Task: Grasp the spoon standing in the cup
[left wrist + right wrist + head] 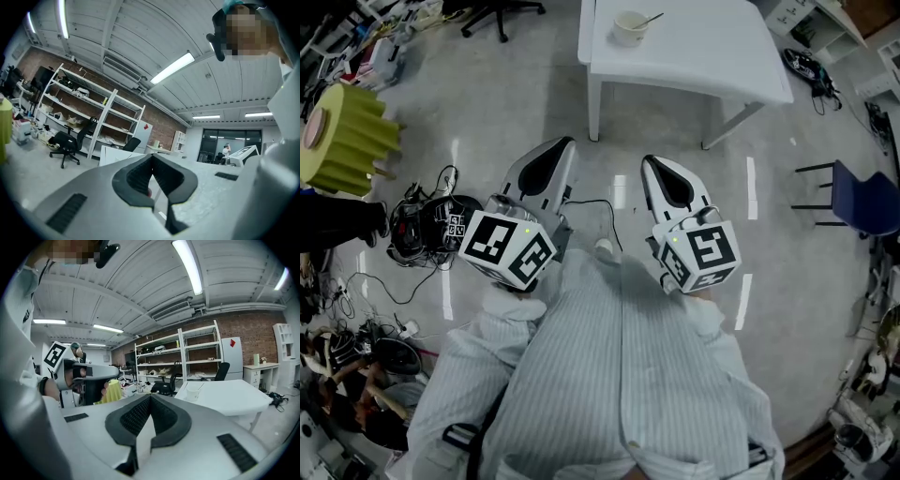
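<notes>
Closest in, the person's pale striped garment [609, 375] filled the bottom of the head view, and both claws were held side by side just in front of it. The left claw [565, 142] carried its marker cube [508, 248] at the rear and pointed out level over the floor. In its own view the two dark ribbed pads met at the tips, so it was closed with nothing gripped. The right claw [649, 159], with its own marker cube [701, 255], sat just beside the left one and tipped slightly downward. Its pads were likewise pressed together at the tips, closed and empty.

Out to the left of the left claw, a tangle of cables [422, 230] lay on the floor, and further out that way stood a yellow-green ribbed object [347, 136]. Off to the right of the right claw was a blue chair [862, 197].

Well ahead of both claws stood a white table [712, 56]. The cup [630, 26] rested on the table's left part, far from either claw, with the spoon [651, 18] standing in it and leaning out to the right. In the right gripper view the cup appeared just right of that claw's closed tips, well beyond them. Metal shelving [178, 357] stood against a brick wall behind the table.
</notes>
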Available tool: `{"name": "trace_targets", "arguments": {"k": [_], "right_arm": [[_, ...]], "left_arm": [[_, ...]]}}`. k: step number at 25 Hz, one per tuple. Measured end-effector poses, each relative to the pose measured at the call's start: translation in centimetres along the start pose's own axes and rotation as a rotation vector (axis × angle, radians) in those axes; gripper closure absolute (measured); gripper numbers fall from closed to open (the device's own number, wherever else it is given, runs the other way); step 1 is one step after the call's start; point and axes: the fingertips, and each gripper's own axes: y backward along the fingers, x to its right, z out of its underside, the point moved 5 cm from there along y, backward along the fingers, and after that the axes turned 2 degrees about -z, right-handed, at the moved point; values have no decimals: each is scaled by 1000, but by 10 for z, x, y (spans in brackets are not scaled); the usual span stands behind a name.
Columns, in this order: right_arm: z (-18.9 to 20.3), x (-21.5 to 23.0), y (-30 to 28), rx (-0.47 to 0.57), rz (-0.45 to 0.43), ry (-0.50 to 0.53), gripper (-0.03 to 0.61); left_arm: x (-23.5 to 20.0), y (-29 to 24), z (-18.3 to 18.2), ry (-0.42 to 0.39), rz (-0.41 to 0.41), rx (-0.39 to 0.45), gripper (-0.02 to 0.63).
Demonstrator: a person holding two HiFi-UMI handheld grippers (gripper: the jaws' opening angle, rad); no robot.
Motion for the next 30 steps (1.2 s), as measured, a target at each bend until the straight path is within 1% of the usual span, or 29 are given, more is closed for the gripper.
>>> {"name": "trace_targets", "arguments": {"k": [6, 14, 23, 30], "right_arm": [[4, 9, 0, -8, -14, -13, 571], [-1, 25, -29, -8, -6, -9, 571], [-23, 62, -109, -11, 15, -10, 570], [-42, 94, -174, -6, 51, -10, 570]], "left_arm": [[4, -7, 4, -7, -7, -14, 606], [-17, -35, 1, -4, 4, -9, 606], [-75, -103, -16, -13, 43, -33, 606], [-127, -160, -33, -17, 75, -53, 606]]}}
